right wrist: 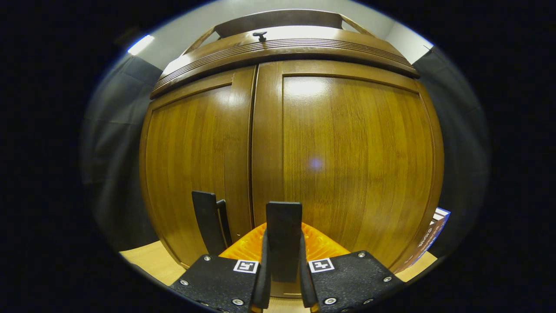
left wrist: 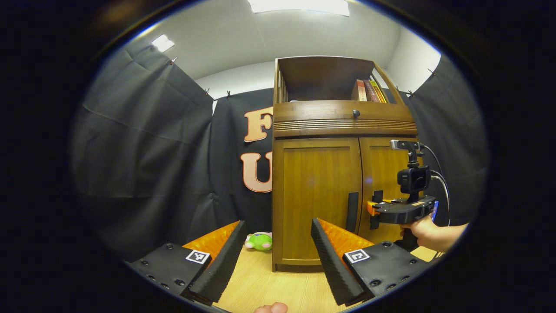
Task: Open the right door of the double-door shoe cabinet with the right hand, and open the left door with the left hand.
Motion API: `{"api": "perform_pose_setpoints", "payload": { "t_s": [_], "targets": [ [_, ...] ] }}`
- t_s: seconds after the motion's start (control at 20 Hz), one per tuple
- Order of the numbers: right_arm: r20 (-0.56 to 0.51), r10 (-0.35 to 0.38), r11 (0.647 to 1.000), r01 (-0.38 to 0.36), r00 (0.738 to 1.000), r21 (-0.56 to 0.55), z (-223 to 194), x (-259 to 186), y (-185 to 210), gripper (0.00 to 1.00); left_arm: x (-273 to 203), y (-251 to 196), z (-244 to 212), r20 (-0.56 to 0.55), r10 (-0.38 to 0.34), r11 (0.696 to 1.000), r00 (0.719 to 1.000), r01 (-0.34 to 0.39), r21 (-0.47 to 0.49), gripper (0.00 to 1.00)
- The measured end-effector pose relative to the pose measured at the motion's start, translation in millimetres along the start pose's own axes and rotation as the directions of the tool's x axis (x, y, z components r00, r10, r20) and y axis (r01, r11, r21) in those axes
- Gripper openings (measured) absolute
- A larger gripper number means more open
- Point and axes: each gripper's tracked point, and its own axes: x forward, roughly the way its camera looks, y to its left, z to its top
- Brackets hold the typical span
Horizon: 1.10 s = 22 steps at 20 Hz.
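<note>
Standing shut at the centre of the right gripper view, the shoe cabinet [right wrist: 286, 143] has dark upright handles on both doors. The right gripper [right wrist: 283, 278] has its jaws pinched on the right door handle [right wrist: 284, 226]; the left door handle [right wrist: 207, 219] sits at nine o'clock from it. The left gripper [left wrist: 276, 261] hangs well back, jaws spread wide, holding nothing. Books [left wrist: 368, 90] stand on the top shelf, their writing unreadable. A green plush toy [left wrist: 259, 241] lies on the floor beside the cabinet.
</note>
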Motion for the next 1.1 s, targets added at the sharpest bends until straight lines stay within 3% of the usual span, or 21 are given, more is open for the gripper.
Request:
{"api": "perform_pose_setpoints", "payload": {
  "t_s": [0.05,0.1,0.9,1.1],
  "targets": [
    [-0.005,0.008,1.0,-0.008,1.0,-0.001,-0.3,-1.4,1.1,0.36,-2.0,-0.4,1.4,0.002,-0.002,1.0,1.0,0.002,-0.004,0.97],
    [-0.008,0.012,1.0,-0.013,1.0,-0.007,0.2,-2.7,0.3,0.26,-4.6,-0.6,2.5,0.002,-0.001,1.0,1.0,0.001,-0.006,0.95],
    [-0.037,0.089,0.996,-0.088,0.995,0.021,-1.4,-129.0,-22.5,0.26,-14.9,-35.4,6.2,0.001,-0.025,0.999,1.0,0.025,-0.028,0.96],
    [-0.033,0.076,0.997,-0.076,0.997,0.006,-3.0,-155.6,-39.1,0.26,-15.2,-40.9,5.3,0.002,-0.011,0.999,1.0,0.011,-0.03,0.97]
  ]
}}
